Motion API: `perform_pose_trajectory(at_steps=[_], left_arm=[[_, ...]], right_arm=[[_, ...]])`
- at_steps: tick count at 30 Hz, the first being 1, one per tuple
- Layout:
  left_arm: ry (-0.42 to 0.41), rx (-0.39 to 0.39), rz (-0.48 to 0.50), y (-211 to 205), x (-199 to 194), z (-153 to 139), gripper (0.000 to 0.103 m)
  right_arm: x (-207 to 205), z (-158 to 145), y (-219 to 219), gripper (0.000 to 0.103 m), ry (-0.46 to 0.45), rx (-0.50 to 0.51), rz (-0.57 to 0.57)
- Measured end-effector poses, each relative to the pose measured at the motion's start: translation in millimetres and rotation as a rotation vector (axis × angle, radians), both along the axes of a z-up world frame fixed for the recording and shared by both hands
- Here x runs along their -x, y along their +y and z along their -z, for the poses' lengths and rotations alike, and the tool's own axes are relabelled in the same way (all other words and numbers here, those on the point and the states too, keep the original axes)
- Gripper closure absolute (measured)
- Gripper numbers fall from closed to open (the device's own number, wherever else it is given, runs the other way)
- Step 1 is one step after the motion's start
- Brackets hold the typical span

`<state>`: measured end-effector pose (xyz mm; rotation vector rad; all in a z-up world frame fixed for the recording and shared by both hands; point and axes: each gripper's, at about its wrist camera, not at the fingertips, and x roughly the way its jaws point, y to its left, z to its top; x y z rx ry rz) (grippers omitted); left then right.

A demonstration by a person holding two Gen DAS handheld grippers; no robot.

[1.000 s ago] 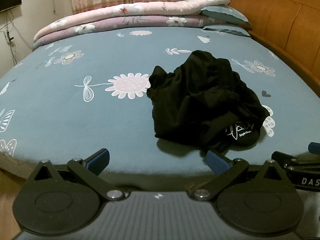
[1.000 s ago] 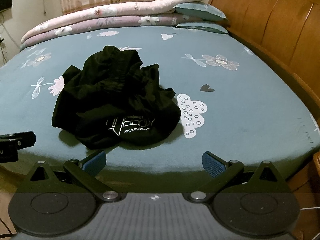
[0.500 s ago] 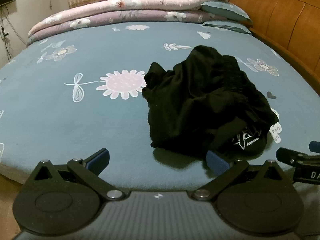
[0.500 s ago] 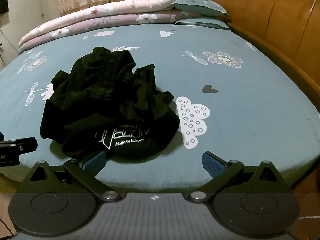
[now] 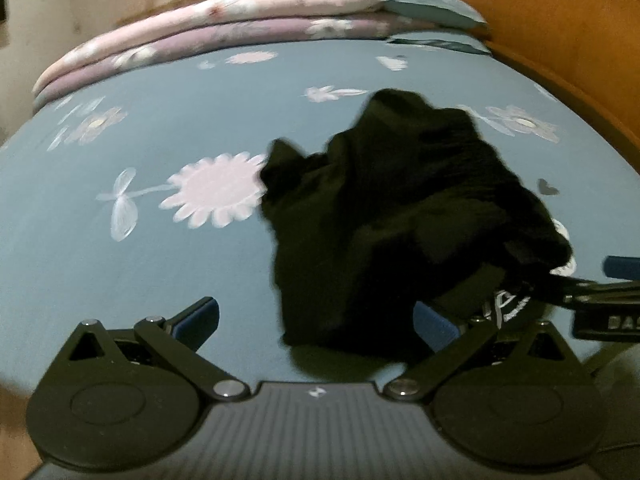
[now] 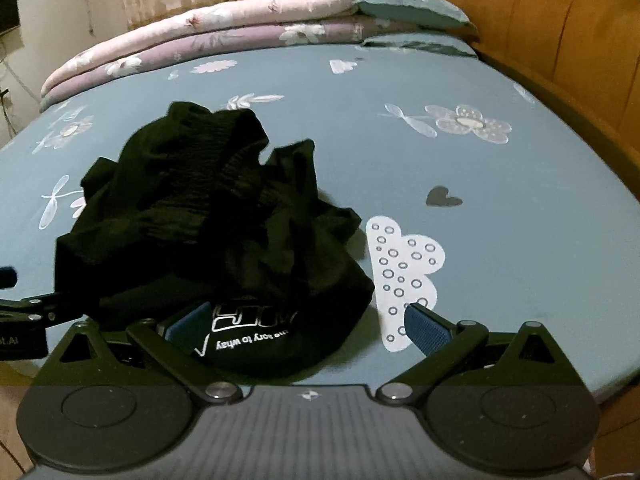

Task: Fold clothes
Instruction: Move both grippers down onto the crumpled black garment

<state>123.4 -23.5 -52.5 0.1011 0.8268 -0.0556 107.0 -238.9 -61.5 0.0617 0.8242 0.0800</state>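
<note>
Surface: blue flower-printed bedsheet [image 6: 500, 240].
Garment: crumpled black cloth heap with white lettering [image 6: 208, 216], near edge.
Left gripper [image 5: 316, 320]: jaws wide, empty.
Right gripper [image 6: 308, 324]: jaws wide, empty.
Risk: pinching several bunched layers likely lifts a tangled wad.

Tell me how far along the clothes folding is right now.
Done: nothing folded; the black garment lies in a crumpled heap on the blue bed sheet. In hand: both grippers are open at its near edge, the right gripper around the part with white print, the left gripper at its left side, neither closed on it. Left: grasp, spread flat, then every fold.
</note>
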Motion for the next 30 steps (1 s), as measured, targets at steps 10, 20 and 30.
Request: perform_pose_trajectory(at_steps=[10, 20, 30], left_arm=[[-0.059, -0.080, 0.029, 2, -42, -9, 0.000], [-0.108, -0.151, -0.075, 51, -96, -23, 0.000], [-0.133, -0.093, -0.013, 70, -75, -33, 0.000]], right_arm=[[-14, 8, -7, 0.000, 0.004, -0.007, 0.000], [-27, 1, 3, 0.000, -0.015, -0.020, -0.056], [-28, -5, 19, 0.000, -0.043, -0.032, -0.139]])
